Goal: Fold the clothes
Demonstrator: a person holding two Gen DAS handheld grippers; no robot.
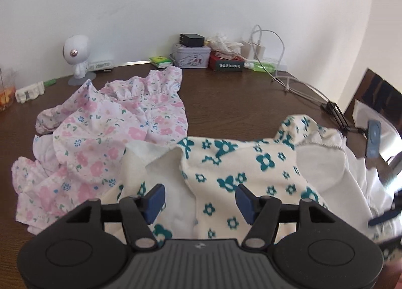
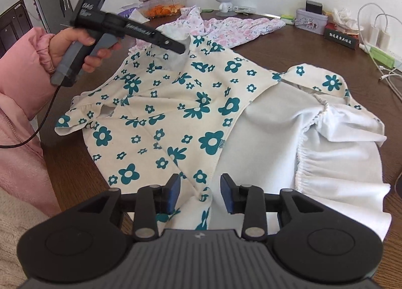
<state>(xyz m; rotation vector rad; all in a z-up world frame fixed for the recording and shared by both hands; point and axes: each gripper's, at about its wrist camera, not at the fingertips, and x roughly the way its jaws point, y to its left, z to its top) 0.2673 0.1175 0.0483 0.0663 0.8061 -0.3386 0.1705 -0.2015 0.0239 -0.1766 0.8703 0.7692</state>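
Observation:
A cream garment with teal flowers (image 2: 176, 113) lies spread on the brown table (image 2: 289, 45), its white lining (image 2: 276, 138) turned up on the right. My right gripper (image 2: 200, 194) is open low over the near hem, and a raised fold of the cloth sits between its pads without being pressed. A hand in a pink sleeve (image 2: 22, 75) holds my left gripper (image 2: 184, 50) at the garment's far corner. In the left wrist view my left gripper (image 1: 199, 203) stands open just above the same flowered cloth (image 1: 238, 163).
A pink floral garment (image 1: 105, 133) lies crumpled beyond the cream one. Along the wall stand a white figurine (image 1: 76, 55), a tin box (image 1: 191, 56), chargers and cables (image 2: 377, 35), and a food container (image 2: 163, 7).

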